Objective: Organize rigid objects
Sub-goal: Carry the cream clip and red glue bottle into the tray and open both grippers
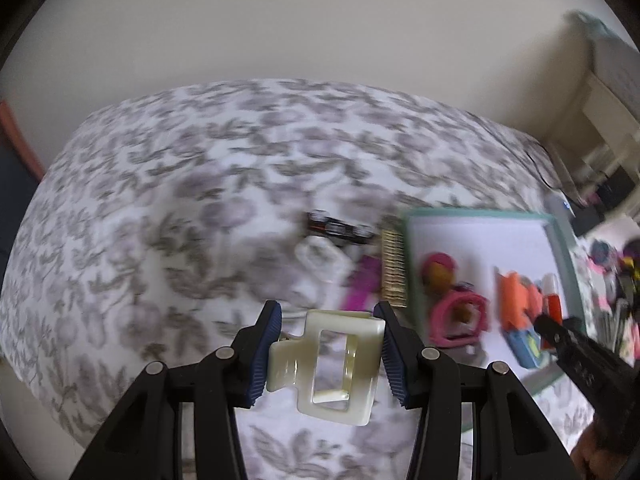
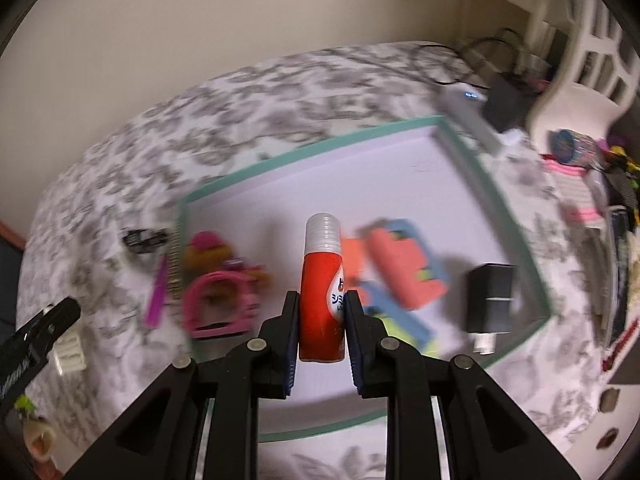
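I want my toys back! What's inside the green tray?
Inside the green tray: a pink arch toy, orange and blue blocks, a black charger. The red glue stick hides some.

The cream hair claw (image 1: 326,364) looks glossy, translucent plastic, the red glue stick (image 2: 322,292) smooth shiny plastic, the bed's floral cover (image 1: 160,184) matt cloth.
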`<state>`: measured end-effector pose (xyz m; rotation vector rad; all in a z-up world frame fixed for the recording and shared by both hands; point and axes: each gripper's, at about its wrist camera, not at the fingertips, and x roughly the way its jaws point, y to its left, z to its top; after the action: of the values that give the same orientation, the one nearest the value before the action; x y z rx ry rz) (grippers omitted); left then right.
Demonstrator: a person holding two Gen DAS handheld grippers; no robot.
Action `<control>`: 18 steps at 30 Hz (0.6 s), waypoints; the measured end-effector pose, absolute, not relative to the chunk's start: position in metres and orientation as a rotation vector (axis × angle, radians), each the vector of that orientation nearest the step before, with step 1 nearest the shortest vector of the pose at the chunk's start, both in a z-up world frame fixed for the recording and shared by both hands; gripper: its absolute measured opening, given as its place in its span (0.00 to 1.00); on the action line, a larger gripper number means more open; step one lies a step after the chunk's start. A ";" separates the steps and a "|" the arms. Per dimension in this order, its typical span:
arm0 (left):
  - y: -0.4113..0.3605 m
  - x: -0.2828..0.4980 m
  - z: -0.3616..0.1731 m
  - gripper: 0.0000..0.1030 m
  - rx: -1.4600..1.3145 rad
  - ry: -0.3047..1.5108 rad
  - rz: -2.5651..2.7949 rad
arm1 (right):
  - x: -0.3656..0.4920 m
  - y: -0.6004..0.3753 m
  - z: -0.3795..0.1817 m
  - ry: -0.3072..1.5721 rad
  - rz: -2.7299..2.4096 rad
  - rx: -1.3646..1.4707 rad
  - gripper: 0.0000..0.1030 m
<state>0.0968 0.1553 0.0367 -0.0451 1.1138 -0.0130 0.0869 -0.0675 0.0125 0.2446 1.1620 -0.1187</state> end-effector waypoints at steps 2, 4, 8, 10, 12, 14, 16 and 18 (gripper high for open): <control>0.134 0.096 0.035 0.49 -0.024 1.121 -0.056 | 0.086 -0.082 0.012 1.167 -0.139 0.261 0.22; 0.115 0.095 0.034 0.49 -0.009 1.129 -0.096 | 0.084 -0.094 0.011 1.171 -0.155 0.277 0.22; 0.077 0.090 0.029 0.49 0.030 1.148 -0.165 | 0.079 -0.115 0.013 1.173 -0.189 0.294 0.22; 0.057 0.087 0.025 0.49 0.061 1.157 -0.197 | 0.078 -0.123 0.013 1.173 -0.198 0.303 0.22; 0.040 0.084 0.022 0.49 0.094 1.168 -0.220 | 0.077 -0.128 0.015 1.172 -0.205 0.304 0.22; 0.023 0.081 0.016 0.49 0.133 1.180 -0.238 | 0.075 -0.131 0.017 1.169 -0.205 0.300 0.22; 0.011 0.078 0.011 0.50 0.169 1.188 -0.250 | 0.075 -0.132 0.016 1.171 -0.200 0.299 0.23; -0.001 0.074 0.005 0.50 0.202 1.194 -0.260 | 0.077 -0.133 0.012 1.187 -0.195 0.301 0.23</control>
<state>0.0745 -0.0006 0.0055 0.2018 1.1944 -0.2599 0.0765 -0.1329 0.0117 0.3009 1.1870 -0.1949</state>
